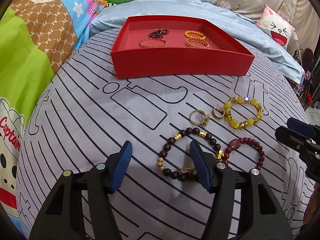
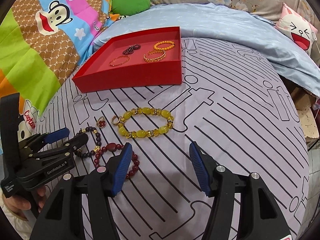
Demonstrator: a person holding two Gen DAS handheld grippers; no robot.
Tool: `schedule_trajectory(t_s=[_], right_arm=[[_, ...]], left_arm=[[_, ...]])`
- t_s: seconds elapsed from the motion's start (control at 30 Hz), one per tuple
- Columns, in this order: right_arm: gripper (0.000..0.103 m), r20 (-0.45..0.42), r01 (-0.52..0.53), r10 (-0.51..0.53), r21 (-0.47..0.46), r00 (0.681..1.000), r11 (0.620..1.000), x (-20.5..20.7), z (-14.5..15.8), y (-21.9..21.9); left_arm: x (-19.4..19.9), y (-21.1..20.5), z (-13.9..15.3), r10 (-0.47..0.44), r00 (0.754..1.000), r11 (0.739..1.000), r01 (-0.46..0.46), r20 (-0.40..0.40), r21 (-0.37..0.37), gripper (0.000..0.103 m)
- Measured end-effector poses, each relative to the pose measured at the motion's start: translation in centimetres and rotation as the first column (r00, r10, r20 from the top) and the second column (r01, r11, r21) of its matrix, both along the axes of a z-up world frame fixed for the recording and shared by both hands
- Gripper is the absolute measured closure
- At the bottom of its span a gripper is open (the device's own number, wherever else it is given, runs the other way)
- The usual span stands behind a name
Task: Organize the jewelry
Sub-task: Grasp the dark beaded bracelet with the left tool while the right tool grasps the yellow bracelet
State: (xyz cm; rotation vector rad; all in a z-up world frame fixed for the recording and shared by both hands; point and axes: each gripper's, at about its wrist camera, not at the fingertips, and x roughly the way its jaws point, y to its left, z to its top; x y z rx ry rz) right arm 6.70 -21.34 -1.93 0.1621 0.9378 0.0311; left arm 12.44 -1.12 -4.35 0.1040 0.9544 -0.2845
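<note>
A red tray at the back holds several bracelets. On the bed lie a dark bead bracelet, a red bead bracelet, a yellow bead bracelet, a gold ring and a small hoop earring. My left gripper is open, its right finger over the dark bracelet. My right gripper is open and empty over bare sheet, its left finger by the red bracelet.
The striped grey sheet covers the bed. A colourful cartoon blanket lies left, a blue quilt and a rabbit cushion at the back right. The bed edge drops off at the right.
</note>
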Motion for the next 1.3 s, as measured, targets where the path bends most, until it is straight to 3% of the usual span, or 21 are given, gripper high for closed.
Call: schedule_trajectory(t_s=[0.43,0.7,1.0,1.17,1.3], right_arm=[[0.045,-0.015,0.022,-0.021,0.016,1.000,1.000,2.1,-0.7,-0.3],[0.047,-0.021,0.026,-0.026,0.000,0.999,1.000,4.3,-1.4,-0.5],[0.063,-0.033,0.014,-0.015,-0.036,0.999,0.999,5.9,-2.1,-0.3],[0.084,-0.027,0.007,-0.009,-0.064,1.000,0.998,5.8,-2.2,0.1],[0.094,-0.029,0.002,-0.004,-0.053,1.000,0.999,5.5,-2.3,0.0]], left_arm=[[0.1,-0.3,0.1,-0.011,1.000,1.000,0.011,0.012,-0.012,0.080],[0.2,-0.3,0.1,-0.006,1.000,1.000,0.006,0.018,-0.016,0.088],[0.3,-0.2,0.0,-0.005,1.000,1.000,0.005,0.013,-0.029,0.090],[0.4,-0.2,0.2,-0.009,1.000,0.999,0.009,-0.001,-0.044,0.094],[0.2,-0.4,0.2,-0.020,1.000,0.999,0.019,-0.005,-0.050,0.095]])
